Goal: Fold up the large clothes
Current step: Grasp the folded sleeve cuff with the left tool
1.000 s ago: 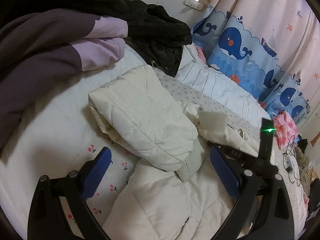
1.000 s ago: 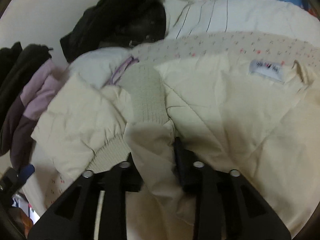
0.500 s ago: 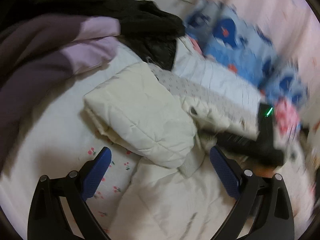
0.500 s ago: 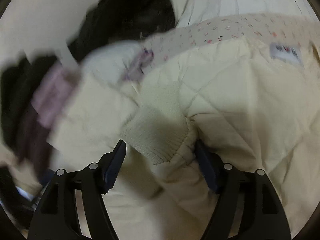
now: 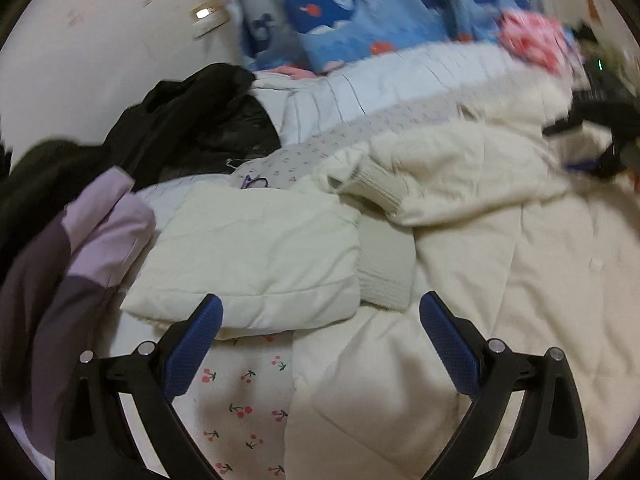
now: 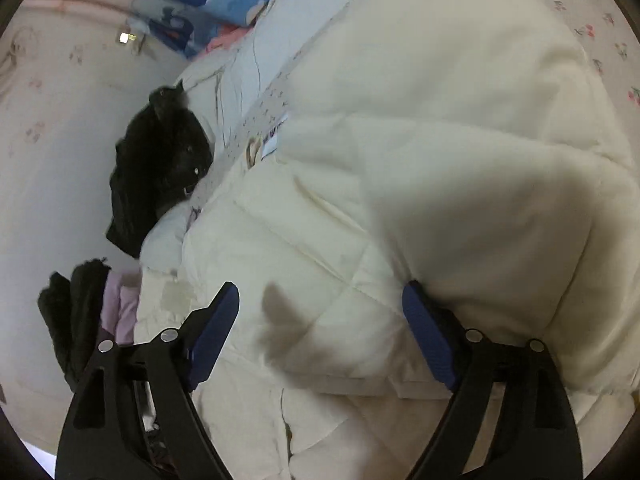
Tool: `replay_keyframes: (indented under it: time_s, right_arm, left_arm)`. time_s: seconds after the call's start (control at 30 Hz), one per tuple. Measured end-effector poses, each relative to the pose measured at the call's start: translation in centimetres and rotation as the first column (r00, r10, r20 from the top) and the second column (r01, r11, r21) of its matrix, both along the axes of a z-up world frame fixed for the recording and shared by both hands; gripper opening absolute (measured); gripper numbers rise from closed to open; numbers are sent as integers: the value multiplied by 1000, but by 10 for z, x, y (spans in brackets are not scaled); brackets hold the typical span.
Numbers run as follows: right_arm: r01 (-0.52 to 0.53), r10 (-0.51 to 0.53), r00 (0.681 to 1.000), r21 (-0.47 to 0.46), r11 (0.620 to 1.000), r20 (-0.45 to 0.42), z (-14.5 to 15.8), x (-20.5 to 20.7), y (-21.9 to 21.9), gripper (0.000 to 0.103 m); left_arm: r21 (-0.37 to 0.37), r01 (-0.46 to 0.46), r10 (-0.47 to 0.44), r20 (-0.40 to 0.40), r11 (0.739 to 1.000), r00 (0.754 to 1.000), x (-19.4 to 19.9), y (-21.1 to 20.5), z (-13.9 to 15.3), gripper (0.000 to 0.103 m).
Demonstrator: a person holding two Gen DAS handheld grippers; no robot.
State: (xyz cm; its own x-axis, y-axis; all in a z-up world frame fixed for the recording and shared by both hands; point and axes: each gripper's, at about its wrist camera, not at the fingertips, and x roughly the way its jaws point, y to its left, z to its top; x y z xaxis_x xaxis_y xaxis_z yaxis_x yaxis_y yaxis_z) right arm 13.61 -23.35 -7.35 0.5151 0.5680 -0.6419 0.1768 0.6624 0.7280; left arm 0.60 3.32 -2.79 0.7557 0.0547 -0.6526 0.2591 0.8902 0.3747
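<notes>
A cream quilted jacket (image 5: 480, 272) lies spread on the bed. One sleeve (image 5: 256, 256) is folded across it, its ribbed cuff (image 5: 384, 276) just ahead of my left gripper (image 5: 320, 328). That gripper hovers open and empty above the sleeve's near edge. A second sleeve with its cuff (image 5: 380, 184) lies farther back. In the right wrist view the jacket (image 6: 400, 160) fills the frame, its label (image 6: 274, 140) near the collar. My right gripper (image 6: 320, 320) hangs low over the quilted body, jaws opening; fabric lies beneath them and the pads do not press it. Its blurred black body (image 5: 596, 120) shows far right.
A black garment (image 5: 200, 120) and a purple one (image 5: 80, 248) are heaped to the left against the wall. A whale-print curtain (image 5: 360, 12) and a pink bundle (image 5: 532, 36) sit behind the bed. Cherry-print sheet (image 5: 248, 400) shows under my left gripper.
My right gripper was shut on the jacket's sleeve near the cuff; it has let go, opened wide and swung away across the jacket. Both wrists have rolled. The left stayed open.
</notes>
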Motion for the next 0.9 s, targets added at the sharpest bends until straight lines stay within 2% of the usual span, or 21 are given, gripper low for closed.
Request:
replay_keyframes:
  time_s: [0.07, 0.2, 0.3, 0.33, 0.4, 0.5, 0.57, 0.63, 0.73, 0.77, 0.8, 0.83, 0.87, 0.9]
  right_arm:
    - [-8, 8, 1000, -26, 1000, 2, 16, 3, 6, 80]
    - [-5, 5, 996, 2, 1000, 90, 50, -4, 12, 84]
    - [-5, 0, 997, 60, 998, 79, 52, -2, 17, 86]
    - [-13, 8, 997, 73, 997, 75, 52, -4, 17, 86]
    - [-19, 13, 997, 86, 996, 73, 51, -4, 20, 86]
    - [-26, 18, 997, 111, 993, 70, 52, -6, 23, 86]
    - [-30, 22, 997, 115, 993, 73, 53, -8, 23, 86]
    - [-35, 26, 997, 124, 992, 72, 54, -8, 24, 86]
    - [-37, 28, 997, 130, 991, 71, 53, -8, 25, 86]
    - [-37, 28, 997, 133, 990, 71, 53, -8, 24, 86]
    - [-35, 26, 997, 136, 990, 69, 53, -8, 24, 86]
    - [-34, 24, 997, 138, 990, 68, 52, -8, 24, 86]
    - [-34, 25, 997, 139, 990, 66, 52, -8, 24, 86]
    - [-35, 27, 998, 136, 990, 61, 51, -8, 25, 87]
  left_arm:
    - [7, 9, -8, -13, 1000, 1000, 1, 1, -4, 95]
    - [-112, 60, -66, -56, 992, 996, 5, 18, -3, 95]
    - [-154, 101, -116, -89, 983, 989, 12, 25, -7, 95]
    - [-139, 121, -136, -98, 983, 986, 14, 23, -8, 95]
    - [-63, 166, -173, -122, 984, 977, 20, 13, -11, 95]
    - [111, 229, -209, -166, 967, 964, 32, -5, -23, 95]
    - [237, 251, -210, -186, 938, 960, 43, -14, -34, 95]
    - [363, 233, -177, -183, 902, 967, 58, -20, -45, 95]
    - [464, 255, -174, -210, 848, 962, 70, -28, -63, 94]
    - [496, 277, -189, -222, 823, 957, 70, -32, -71, 88]
    - [503, 286, -192, -232, 816, 954, 72, -34, -74, 75]
    - [497, 276, -174, -242, 823, 955, 76, -35, -74, 66]
    - [470, 247, -145, -243, 847, 959, 81, -34, -70, 49]
    - [417, 223, -126, -246, 881, 961, 85, -31, -62, 39]
